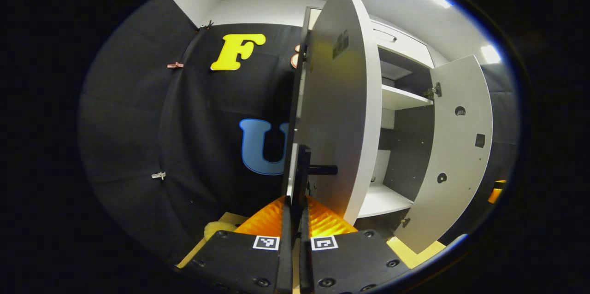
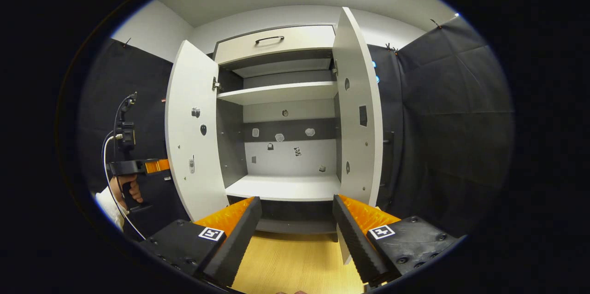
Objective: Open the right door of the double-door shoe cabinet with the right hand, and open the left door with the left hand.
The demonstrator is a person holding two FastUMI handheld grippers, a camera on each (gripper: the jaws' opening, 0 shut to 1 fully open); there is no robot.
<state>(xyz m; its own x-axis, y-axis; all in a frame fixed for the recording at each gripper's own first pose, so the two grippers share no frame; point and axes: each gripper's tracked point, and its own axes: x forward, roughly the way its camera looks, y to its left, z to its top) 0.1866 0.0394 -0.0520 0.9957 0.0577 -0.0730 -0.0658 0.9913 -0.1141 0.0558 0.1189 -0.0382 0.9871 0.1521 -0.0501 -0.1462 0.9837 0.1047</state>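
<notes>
Right gripper view is showing the shoe cabinet (image 2: 281, 100) straight ahead of the spread jaws, both doors standing open; interior shelves (image 2: 276, 92) are looking bare, white boards against a grey back panel. Right door (image 2: 357, 114) is hanging just beyond the right gripper (image 2: 297, 213), apart from both fingers, so that half of the task is reading as done. Left door (image 2: 191, 132) is swinging out ahead-left of these jaws, with the left gripper (image 2: 138, 166) and a hand (image 2: 126, 190) at its outer face.

Left gripper view: the left gripper's jaws are pressing together on the dark bar handle (image 1: 304, 169) directly ahead of the fingertips, the door's edge rising above them.

Judgement: final step in hand, left door near full swing. Next move is calling for spreading the left jaws and drawing straight back off the handle without dragging the door shut
</notes>
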